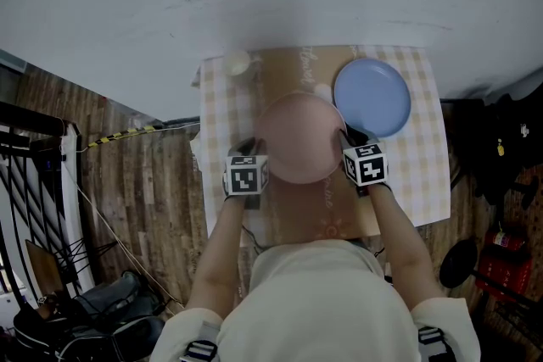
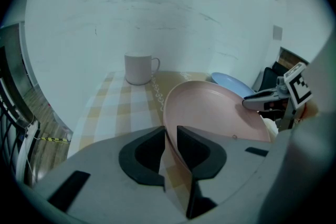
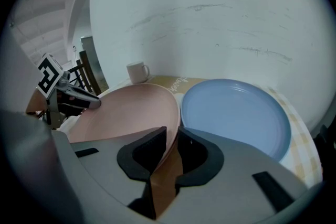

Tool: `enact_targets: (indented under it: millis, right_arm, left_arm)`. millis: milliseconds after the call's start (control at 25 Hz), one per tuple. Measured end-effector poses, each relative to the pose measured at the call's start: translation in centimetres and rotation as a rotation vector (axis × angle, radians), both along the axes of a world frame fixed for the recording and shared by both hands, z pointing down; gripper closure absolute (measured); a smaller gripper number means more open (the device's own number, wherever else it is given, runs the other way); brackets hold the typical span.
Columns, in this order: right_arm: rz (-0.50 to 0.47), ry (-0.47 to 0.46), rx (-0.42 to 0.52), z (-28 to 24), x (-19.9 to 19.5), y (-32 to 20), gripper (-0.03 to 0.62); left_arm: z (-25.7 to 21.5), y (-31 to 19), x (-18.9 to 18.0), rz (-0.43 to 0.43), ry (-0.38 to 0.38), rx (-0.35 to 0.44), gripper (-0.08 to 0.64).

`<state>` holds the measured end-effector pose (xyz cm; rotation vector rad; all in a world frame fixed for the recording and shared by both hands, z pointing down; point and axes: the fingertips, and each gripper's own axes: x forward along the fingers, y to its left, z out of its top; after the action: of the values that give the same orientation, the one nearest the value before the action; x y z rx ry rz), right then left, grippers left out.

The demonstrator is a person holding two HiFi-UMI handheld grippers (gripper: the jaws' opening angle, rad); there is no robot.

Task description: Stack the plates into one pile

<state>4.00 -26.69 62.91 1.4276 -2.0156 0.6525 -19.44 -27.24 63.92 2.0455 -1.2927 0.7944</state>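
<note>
Fingers [image 2: 142,157] of left gripper [image 2: 170,132] and right gripper [image 3: 172,132] clamped on opposite edges of pink plate [image 2: 210,110] (blue plate [image 3: 236,113] alongside)

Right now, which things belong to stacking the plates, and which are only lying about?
Belong to the job:
round pink plate, gripped at its rim by the left gripper and the right gripper
round light blue plate, lying flat

Only lying about:
white handled mug
checked tablecloth

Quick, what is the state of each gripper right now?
Left gripper: closed on the pink plate, at its rim.
Right gripper: closed on the opposite rim of it.
</note>
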Motion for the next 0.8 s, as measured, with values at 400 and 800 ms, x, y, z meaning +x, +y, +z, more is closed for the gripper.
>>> enact_targets:
  millis: [400,800]
  right_arm:
    - [0.002,-0.016,-0.008,0.0,0.0,-0.1,0.532]
    - [0.024,-0.044,0.033,-1.9,0.8,0.3,0.534]
  left_arm:
    - [-1.2,-0.6,-0.5,-0.044,0.025,0.045,0.488]
    - [-2.6,0.5,-0.2,-0.067,0.029,0.072,0.488]
